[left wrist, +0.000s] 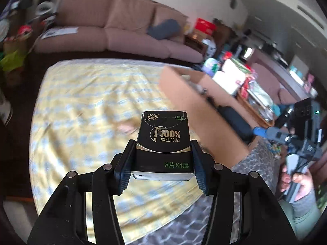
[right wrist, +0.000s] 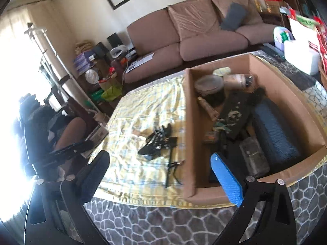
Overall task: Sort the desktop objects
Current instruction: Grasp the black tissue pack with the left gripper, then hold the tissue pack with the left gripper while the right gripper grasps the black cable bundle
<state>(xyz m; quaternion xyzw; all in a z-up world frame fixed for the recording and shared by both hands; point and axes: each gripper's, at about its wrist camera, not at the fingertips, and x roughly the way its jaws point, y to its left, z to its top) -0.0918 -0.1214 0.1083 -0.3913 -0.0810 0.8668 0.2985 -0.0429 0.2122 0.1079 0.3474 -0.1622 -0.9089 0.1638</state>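
My left gripper [left wrist: 163, 155] is shut on a black tissue pack [left wrist: 164, 140] with white "100%" print and holds it above the yellow checked cloth [left wrist: 85, 102]. The cardboard box [left wrist: 184, 94] stands to its right. My right gripper [right wrist: 161, 163] is open and empty, above the near edge of the cloth and the box's front left corner. In the right wrist view the cardboard box [right wrist: 189, 122] holds a dark blue case [right wrist: 273, 130], a lidded jar [right wrist: 209, 86], a black printed pack [right wrist: 237, 110] and several other items. The shadow of my left gripper [right wrist: 159, 143] falls on the cloth [right wrist: 143, 110].
A pink sofa [right wrist: 204, 32] stands behind the table. A grey patterned cover [right wrist: 163, 224] lies under the cloth at the near edge. Cluttered shelves and boxes [left wrist: 235, 71] stand at the right. The person's other hand and gripper handle [left wrist: 296, 153] show at the right of the left wrist view.
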